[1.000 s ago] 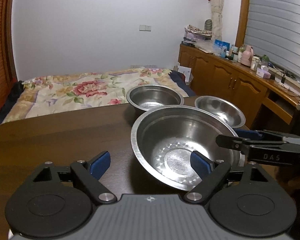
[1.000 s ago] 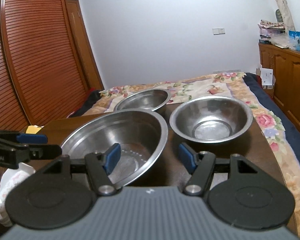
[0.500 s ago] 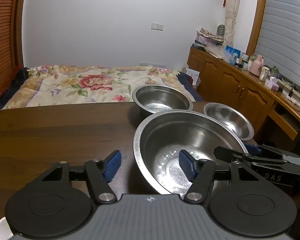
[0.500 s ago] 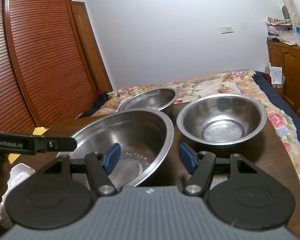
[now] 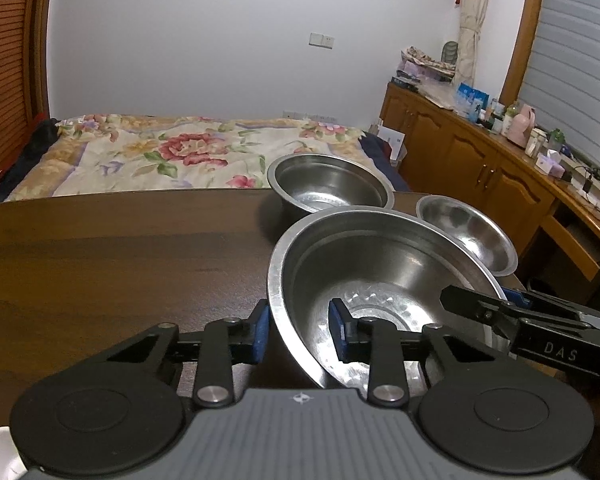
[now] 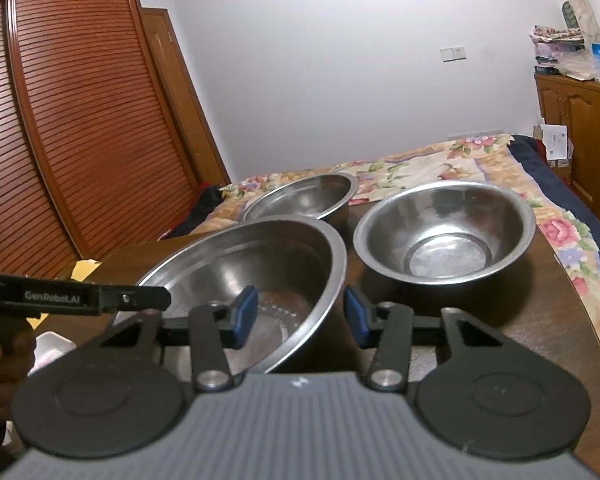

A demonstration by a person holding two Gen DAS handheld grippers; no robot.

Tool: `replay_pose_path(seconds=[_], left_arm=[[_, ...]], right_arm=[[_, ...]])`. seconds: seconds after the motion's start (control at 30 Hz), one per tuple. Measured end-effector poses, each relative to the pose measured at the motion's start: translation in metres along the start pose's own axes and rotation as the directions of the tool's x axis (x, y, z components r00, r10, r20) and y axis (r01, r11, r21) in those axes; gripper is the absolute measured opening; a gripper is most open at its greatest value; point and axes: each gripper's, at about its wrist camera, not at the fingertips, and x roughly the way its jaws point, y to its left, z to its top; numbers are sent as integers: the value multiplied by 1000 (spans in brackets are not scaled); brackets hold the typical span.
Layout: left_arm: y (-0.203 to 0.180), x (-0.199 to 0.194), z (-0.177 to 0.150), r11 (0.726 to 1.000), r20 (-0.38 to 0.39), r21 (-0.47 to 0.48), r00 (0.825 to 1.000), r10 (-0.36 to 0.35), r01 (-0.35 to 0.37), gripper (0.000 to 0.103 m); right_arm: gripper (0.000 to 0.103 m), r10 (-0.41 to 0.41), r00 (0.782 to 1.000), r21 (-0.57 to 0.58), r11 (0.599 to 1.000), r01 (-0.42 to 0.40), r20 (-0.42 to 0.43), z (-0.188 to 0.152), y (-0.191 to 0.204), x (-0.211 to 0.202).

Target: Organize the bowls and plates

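Where the left wrist view looks along the left gripper (image 5: 299,328), its blue-padded jaws straddle the near rim of the large steel bowl (image 5: 380,280), one pad outside and one inside, narrower than a second ago but with gaps still showing, so not yet pinching. That bowl is wide, shiny and shallow with a dimpled base; a deeper steel bowl (image 5: 330,186) sits behind it and a small rounded bowl (image 5: 466,232) to its right, all on the dark, glossy wooden bench (image 5: 100,260). Beyond lie a floral bedspread (image 5: 180,152), a white wall and a cluttered wooden cabinet (image 5: 480,160). Seen from the right wrist view, the right gripper (image 6: 299,316) likewise brackets the large bowl's opposite rim (image 6: 332,264), jaws closer than before yet not touching metal. The small bowl (image 6: 446,232) stands just right, the deep one (image 6: 304,200) behind; slatted wardrobe doors (image 6: 80,120) fill the left.
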Motion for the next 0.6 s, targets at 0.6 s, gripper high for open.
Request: replay_pose_path(seconds=[0.6], left_arm=[[2, -12, -2, 1000, 16, 11, 1000, -23, 23, 23]], right_arm=[[23, -4, 1000, 2, 1000, 4, 30, -2, -2, -4]])
